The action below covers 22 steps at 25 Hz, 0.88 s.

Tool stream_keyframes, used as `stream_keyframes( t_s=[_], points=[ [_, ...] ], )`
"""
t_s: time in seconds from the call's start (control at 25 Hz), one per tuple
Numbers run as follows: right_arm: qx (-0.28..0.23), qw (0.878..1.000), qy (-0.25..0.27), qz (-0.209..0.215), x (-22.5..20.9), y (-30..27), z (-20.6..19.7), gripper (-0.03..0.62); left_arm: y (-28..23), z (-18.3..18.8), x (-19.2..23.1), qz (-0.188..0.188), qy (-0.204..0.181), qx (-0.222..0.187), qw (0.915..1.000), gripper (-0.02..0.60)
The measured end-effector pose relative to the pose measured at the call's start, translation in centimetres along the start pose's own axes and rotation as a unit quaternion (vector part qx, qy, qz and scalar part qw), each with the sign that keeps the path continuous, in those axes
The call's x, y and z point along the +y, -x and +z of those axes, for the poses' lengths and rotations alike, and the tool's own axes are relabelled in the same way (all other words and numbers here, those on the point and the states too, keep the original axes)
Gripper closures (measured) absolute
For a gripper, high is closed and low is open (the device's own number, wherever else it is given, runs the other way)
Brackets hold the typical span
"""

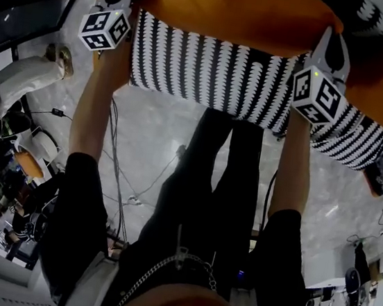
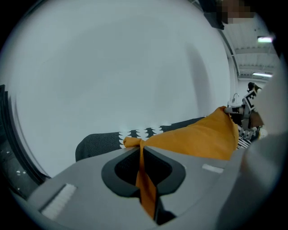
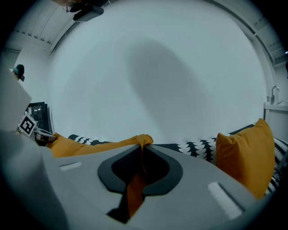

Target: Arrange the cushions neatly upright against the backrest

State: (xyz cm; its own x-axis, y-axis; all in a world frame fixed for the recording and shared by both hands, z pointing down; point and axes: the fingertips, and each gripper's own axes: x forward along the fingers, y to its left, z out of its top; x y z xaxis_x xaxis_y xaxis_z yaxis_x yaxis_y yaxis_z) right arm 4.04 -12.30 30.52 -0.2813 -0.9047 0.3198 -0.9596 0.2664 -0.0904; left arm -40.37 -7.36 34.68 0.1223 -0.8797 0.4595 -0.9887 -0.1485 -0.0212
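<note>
Left claw [image 2: 141, 148] is clamped narrow on one corner of the orange cushion [image 1: 224, 10], with a fold of fabric running down between its jaws. Across the span, the right claw [image 3: 141, 152] nips the opposite corner the same way. The cushion hangs stretched between the two above the black-and-white patterned sofa [image 1: 209, 71]; whether its lower edge touches the seat is not visible.

The step in hand looks like carrying it to the backrest. To do that well, hold both corners level so the cushion does not twist, set the bottom edge down where seat meets back, tip the top against the back, and let go of both corners together.

On the left, the sofa's end leaves free room beside the cushion. On the right, a second orange cushion [image 3: 245, 152] stands upright on the sofa, near but apart, so the landing spot lies to its left. The sofa's front edge sits just ahead of the person's legs, with open floor [image 1: 152, 130] behind.
</note>
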Motion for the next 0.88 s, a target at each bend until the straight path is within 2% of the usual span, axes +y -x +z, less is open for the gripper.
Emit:
stream_keyframes(
  t_s=[0.28,0.48,0.72,0.8,0.88],
  points=[
    [0.011,1.0,-0.008,-0.004,-0.4,-2.3,-1.1,0.574,-2.5,0.2,0.6,-0.015,-0.016,0.006,0.9997,0.561],
    [0.022,1.0,-0.009,0.003,-0.7,-4.3,-2.7,0.574,-3.9,-1.7,0.8,-0.01,0.013,0.01,0.9998,0.568],
    [0.054,0.998,-0.03,0.008,-1.7,-6.7,-3.5,0.574,-5.0,-1.2,0.1,0.003,0.034,0.015,0.9993,0.562],
    [0.059,0.998,-0.028,0.015,-1.7,-6.8,-2.9,0.573,-4.8,-0.7,0.2,-0.003,0.046,0.011,0.9989,0.537],
    [0.051,0.998,-0.03,0.017,-1.7,-6.0,-1.9,0.544,-4.0,-0.2,0.3,-0.01,0.05,0.005,0.9987,0.486]
  ],
)
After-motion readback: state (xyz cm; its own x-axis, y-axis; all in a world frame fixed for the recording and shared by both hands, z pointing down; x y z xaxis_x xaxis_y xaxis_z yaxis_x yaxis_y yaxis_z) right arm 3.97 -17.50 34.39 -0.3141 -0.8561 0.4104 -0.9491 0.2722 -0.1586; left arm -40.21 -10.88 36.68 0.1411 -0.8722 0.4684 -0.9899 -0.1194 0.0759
